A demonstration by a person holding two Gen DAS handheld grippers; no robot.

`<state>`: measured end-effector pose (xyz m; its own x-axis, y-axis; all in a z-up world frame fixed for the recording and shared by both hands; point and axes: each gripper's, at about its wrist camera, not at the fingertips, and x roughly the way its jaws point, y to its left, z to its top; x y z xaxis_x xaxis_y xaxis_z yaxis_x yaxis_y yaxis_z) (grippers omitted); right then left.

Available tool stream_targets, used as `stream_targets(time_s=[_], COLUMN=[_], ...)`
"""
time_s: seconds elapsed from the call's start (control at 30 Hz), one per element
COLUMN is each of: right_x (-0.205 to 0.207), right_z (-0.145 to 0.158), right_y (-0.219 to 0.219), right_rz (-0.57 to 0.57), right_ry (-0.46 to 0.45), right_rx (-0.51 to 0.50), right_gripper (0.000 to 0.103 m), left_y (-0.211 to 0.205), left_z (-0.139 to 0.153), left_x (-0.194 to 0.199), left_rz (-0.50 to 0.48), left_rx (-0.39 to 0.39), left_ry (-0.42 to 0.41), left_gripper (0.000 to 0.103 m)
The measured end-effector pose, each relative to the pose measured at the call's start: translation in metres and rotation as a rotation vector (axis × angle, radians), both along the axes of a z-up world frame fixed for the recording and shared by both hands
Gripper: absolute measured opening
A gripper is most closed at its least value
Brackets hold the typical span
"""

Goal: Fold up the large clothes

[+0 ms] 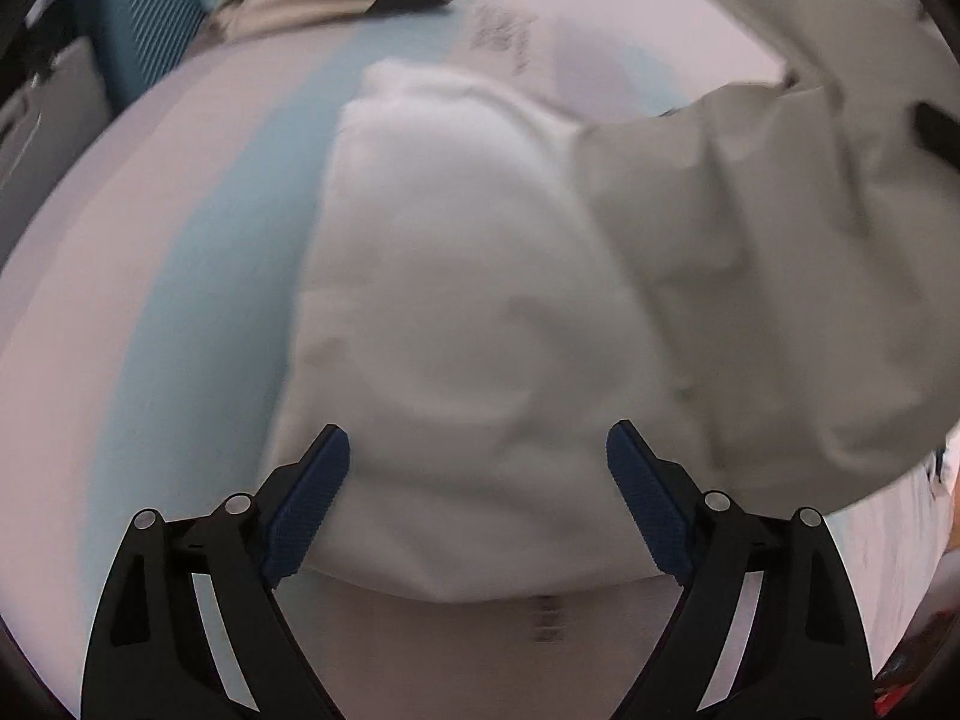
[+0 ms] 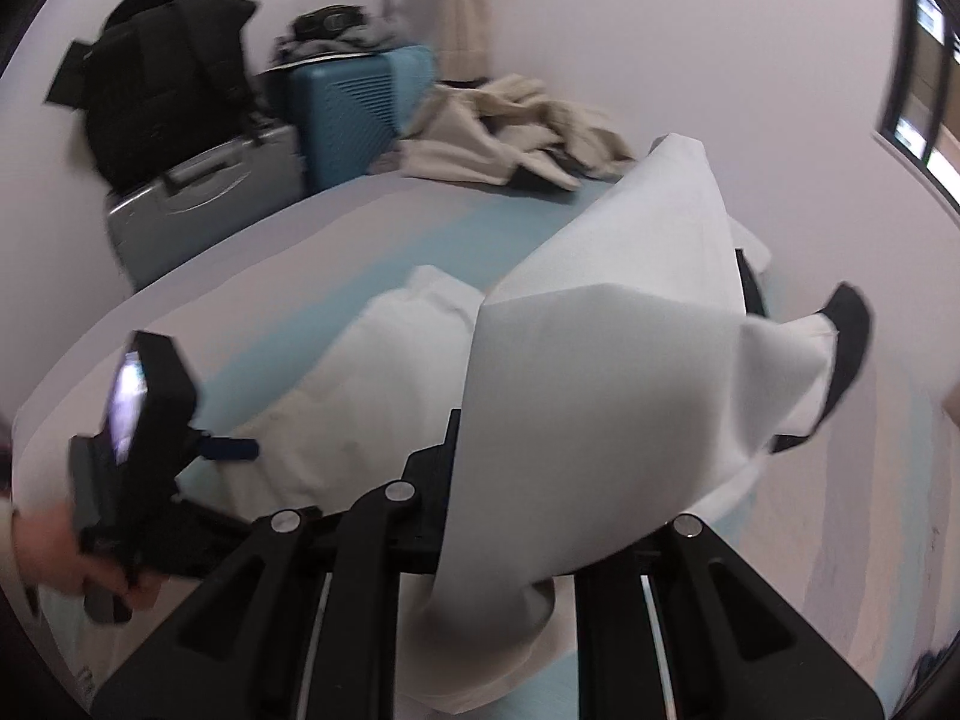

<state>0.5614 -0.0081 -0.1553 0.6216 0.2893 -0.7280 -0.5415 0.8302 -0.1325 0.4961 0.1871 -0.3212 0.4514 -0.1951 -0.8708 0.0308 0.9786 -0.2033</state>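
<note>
White garment lies spread on the bed, which has a pale sheet w/ a light blue stripe down it. Left gripper hangs over the near edge of the cloth, jaws wide apart, blue pads clear on both sides, nothing pinched between them. Right gripper has its jaws nearly closed on a fold of the same garment; the cloth rises up from the fingers and drapes over them, so pads themselves are hidden. A dark cuff or trim shows at the lifted part's far end. In the right wrist view a hand holds the left gripper low at left. Far end of bed: a crumpled beige pile. Beside the bed a blue suitcase, a grey suitcase w/ a black backpack on top.
</note>
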Motion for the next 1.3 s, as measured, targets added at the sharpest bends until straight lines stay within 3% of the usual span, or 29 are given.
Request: stream_targets(time_s=[0.23,0.33,0.5,0.6,0.83,0.97,1.13,1.17,1.23,1.3], right_x=[-0.013,-0.017,-0.013,-0.008,-0.003,-0.002,-0.003,-0.004,-0.012,-0.026], right_z=[-0.016,-0.026,-0.041,-0.051,-0.077,-0.100,-0.123,-0.124,-0.121,-0.115], right_y=[0.055,0.075,0.091,0.096,0.114,0.125,0.132,0.133,0.134,0.134], right_rz=[0.198,0.255,0.288,0.293,0.338,0.359,0.368,0.364,0.370,0.382], right_ry=[0.023,0.044,0.089,0.122,0.120,0.133,0.137,0.130,0.099,0.071], right_rx=[-0.028,-0.046,-0.056,-0.045,-0.087,-0.092,-0.087,-0.091,-0.081,-0.093], right_gripper=[0.013,0.013,0.013,0.013,0.013,0.012,0.014,0.018,0.036,0.067], left_y=[-0.013,-0.002,0.019,0.052,0.109,0.103,0.082,0.078,0.071,0.062], left_z=[-0.013,-0.005,0.016,0.029,0.067,0.099,0.123,0.119,0.115,0.111], left_x=[0.012,0.005,-0.022,-0.036,-0.024,-0.001,0.039,0.051,0.075,0.090], left_rz=[-0.048,-0.032,-0.017,0.047,0.126,0.105,0.000,-0.030,-0.084,-0.117], left_rx=[-0.034,-0.056,-0.026,-0.035,-0.003,-0.002,0.007,0.006,-0.004,-0.009], left_ry=[-0.008,-0.010,-0.016,-0.004,-0.045,-0.082,-0.137,-0.134,-0.130,-0.123], left_gripper=[0.088,0.087,0.087,0.087,0.087,0.087,0.090,0.090,0.090,0.090])
